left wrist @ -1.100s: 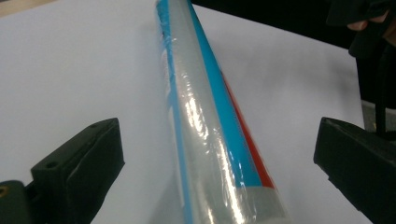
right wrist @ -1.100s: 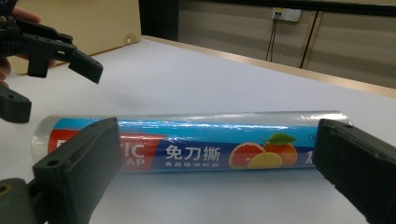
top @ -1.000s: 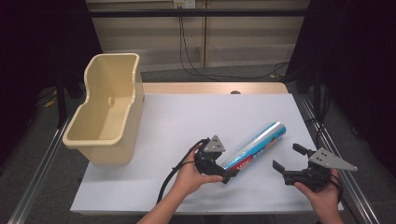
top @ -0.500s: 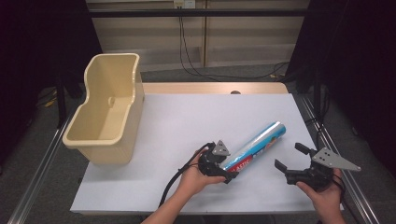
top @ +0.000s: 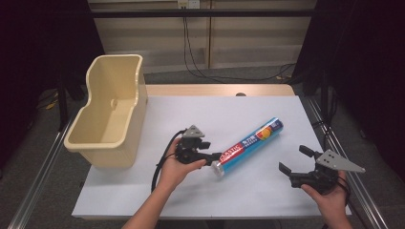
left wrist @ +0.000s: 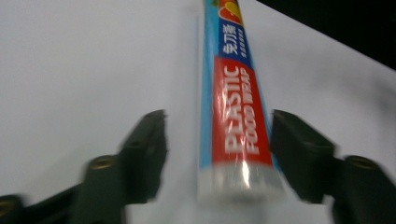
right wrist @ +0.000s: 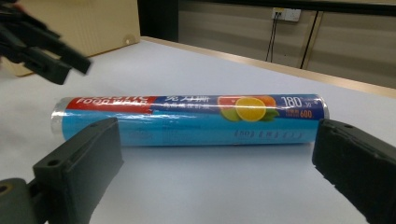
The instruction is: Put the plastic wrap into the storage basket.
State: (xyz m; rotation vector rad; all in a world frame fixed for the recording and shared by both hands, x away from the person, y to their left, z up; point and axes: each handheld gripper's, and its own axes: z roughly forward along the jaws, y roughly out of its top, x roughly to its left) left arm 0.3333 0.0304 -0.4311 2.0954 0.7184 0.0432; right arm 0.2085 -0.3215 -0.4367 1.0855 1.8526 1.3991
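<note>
A blue and red roll of plastic food wrap [top: 248, 147] lies at an angle on the white table [top: 229, 114]. My left gripper [top: 213, 157] is open at the roll's near end. In the left gripper view the roll [left wrist: 236, 116] lies between the two spread jaws of that gripper [left wrist: 222, 128], and neither jaw touches it. My right gripper [top: 293, 160] is open and holds nothing, well to the right of the roll. In the right gripper view the roll [right wrist: 187, 119] lies crosswise beyond the wide-open gripper [right wrist: 219, 144].
A tall beige plastic bin [top: 111, 112] stands at the table's left side, also seen as the beige bin [right wrist: 84, 21] in the right gripper view. My left gripper [right wrist: 42, 51] shows at that view's top left. Cables hang at the back wall [top: 200, 52].
My left hand and gripper have shifted a little to the left while staying at the roll's near end. The right gripper has hardly moved.
</note>
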